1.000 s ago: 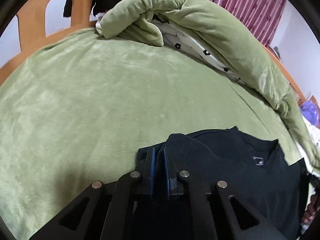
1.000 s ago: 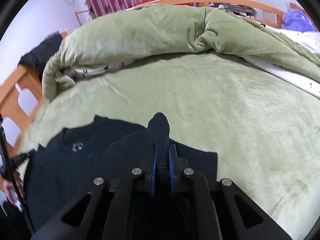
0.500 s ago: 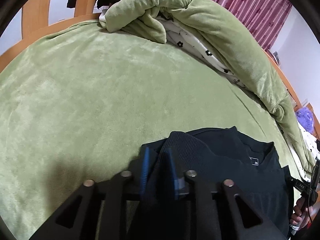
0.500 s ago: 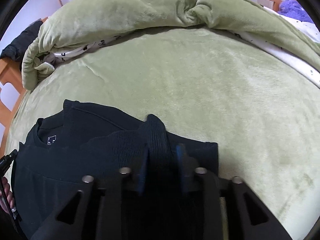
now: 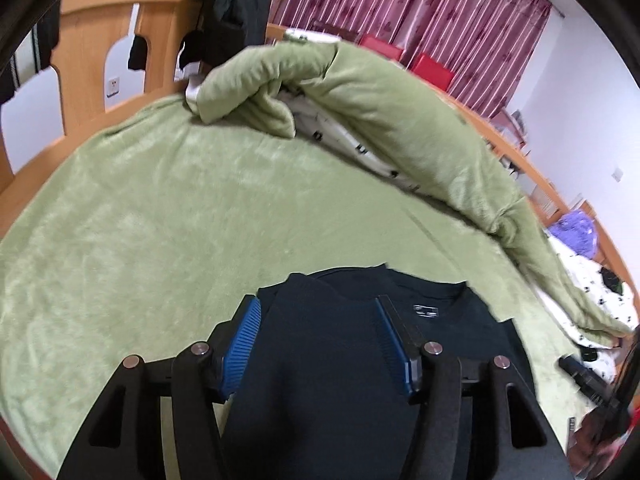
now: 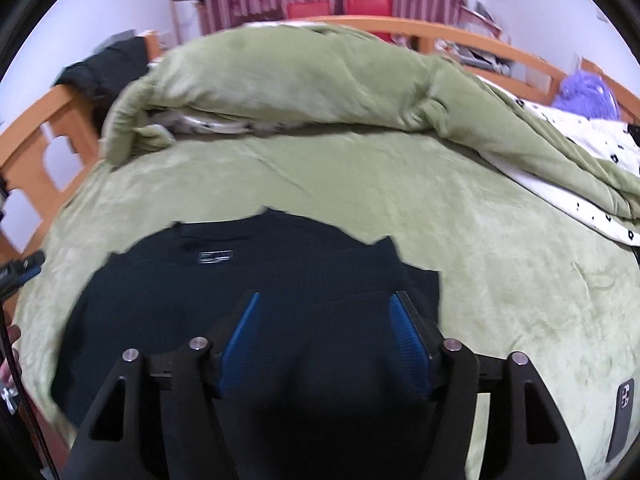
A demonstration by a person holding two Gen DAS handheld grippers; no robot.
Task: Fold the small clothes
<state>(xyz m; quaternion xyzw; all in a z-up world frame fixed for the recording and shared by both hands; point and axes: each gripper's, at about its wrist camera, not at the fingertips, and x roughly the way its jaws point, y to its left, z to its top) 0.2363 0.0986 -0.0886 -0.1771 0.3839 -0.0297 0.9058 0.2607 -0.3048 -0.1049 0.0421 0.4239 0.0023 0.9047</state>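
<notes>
A black top (image 5: 328,344) (image 6: 256,276) lies on the green bedspread, its ribbed hem folded up to just below the collar and the small label (image 5: 425,311) (image 6: 215,257). My left gripper (image 5: 318,314) hovers above the garment's left side, jaws opening, blue pads (image 5: 242,344) clear of the cloth. Above the right side my right gripper (image 6: 324,312) is also opening, and its pads (image 6: 408,348) pinch nothing. The black fabric shows through both gaps, lying flat beneath.
A rolled green duvet (image 5: 384,120) (image 6: 304,80) with white patterned lining crosses the far bed. A wooden bed frame (image 5: 80,40) carries dark clothes. A phone (image 6: 622,416) lies on the bedspread (image 5: 160,220) at the right. A hand (image 5: 600,440) with a dark device is at the lower right.
Both grippers were shut on the black ribbed hem; they have let it go, opened wide and risen away from the bed. The hem now lies flat on the garment.
</notes>
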